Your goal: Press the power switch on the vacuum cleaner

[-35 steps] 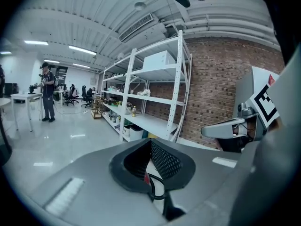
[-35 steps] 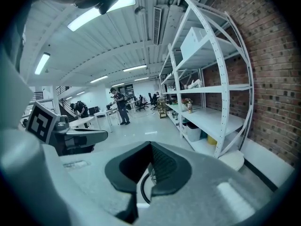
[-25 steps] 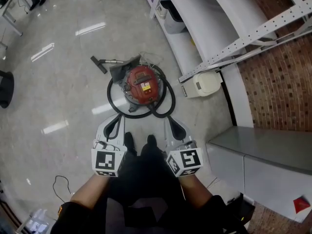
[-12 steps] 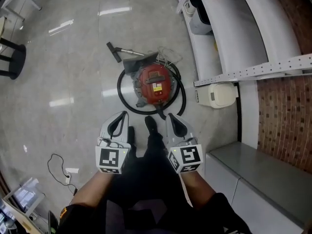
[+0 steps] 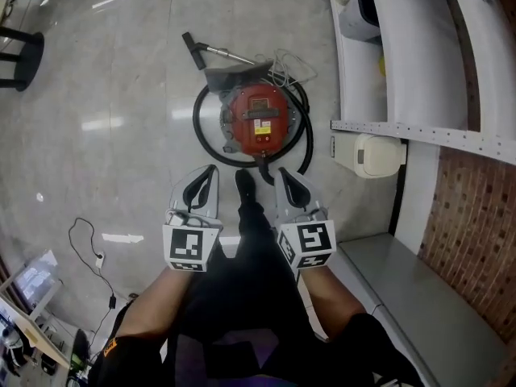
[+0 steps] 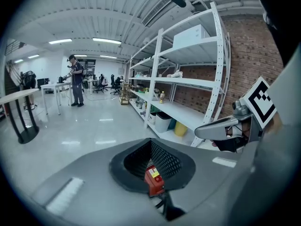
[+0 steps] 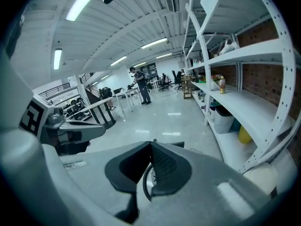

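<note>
The red vacuum cleaner (image 5: 256, 119) sits on the shiny floor, its black hose (image 5: 201, 139) coiled round it and its nozzle (image 5: 192, 40) lying at the far side. Its switch is too small to make out. My left gripper (image 5: 206, 176) and right gripper (image 5: 284, 176) are held side by side above my legs, pointing at the vacuum and well short of it. Both are shut with nothing held. Through the gap behind the shut jaws, the left gripper (image 6: 151, 142) view shows the vacuum (image 6: 153, 180). The right gripper (image 7: 153, 143) view shows a bit of hose (image 7: 146, 182).
White shelving (image 5: 403, 55) runs along the right, against a brick wall. A white appliance (image 5: 379, 156) stands on the floor beside the vacuum. A grey cabinet (image 5: 403, 297) is at my right. A cable (image 5: 85, 240) and a black stool base (image 5: 20, 59) lie left. A person (image 6: 75, 79) stands far off.
The head view has swung, so the shelving now runs straight up the right. My foot has stepped nearer the vacuum. Both grippers keep their pose, shut.
</note>
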Demonstrator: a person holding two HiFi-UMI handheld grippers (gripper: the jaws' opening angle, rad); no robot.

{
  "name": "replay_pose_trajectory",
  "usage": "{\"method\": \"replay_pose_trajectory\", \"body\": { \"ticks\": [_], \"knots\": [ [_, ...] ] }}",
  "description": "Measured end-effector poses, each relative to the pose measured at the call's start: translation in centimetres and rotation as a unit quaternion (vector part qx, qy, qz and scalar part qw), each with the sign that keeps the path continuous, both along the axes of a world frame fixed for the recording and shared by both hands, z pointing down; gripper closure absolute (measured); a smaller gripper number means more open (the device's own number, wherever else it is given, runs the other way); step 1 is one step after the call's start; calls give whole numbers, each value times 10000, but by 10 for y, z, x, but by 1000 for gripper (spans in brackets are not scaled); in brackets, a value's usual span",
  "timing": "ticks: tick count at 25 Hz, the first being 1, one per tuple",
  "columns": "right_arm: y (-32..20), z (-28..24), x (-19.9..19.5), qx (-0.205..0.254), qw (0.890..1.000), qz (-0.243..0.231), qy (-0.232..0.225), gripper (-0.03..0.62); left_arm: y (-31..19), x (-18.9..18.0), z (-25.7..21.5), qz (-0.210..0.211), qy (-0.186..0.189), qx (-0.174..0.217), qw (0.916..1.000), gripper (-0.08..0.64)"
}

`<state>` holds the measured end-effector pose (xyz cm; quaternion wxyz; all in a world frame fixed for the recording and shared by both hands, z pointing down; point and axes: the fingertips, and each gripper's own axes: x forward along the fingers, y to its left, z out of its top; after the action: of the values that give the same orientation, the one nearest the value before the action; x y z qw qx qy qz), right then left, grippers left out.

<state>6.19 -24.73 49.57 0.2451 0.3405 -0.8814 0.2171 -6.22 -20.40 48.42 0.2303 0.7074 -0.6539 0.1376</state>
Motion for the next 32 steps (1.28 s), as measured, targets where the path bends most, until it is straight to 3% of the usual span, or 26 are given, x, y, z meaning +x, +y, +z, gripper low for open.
{"method": "replay_pose_trajectory", "body": {
  "ticks": [12,21,32],
  "knots": [
    [-38,120,-11,-524,9972,-225,480,600,-25,-7,105,-232,-50,-521,9984,545],
    [-34,214,-15,-1002,9904,-266,917,600,-25,5,209,62,-224,-1253,9918,545],
    [-26,298,-15,-1513,9780,-551,1328,600,-12,7,280,-180,152,-1781,9837,546]
  ]
}}
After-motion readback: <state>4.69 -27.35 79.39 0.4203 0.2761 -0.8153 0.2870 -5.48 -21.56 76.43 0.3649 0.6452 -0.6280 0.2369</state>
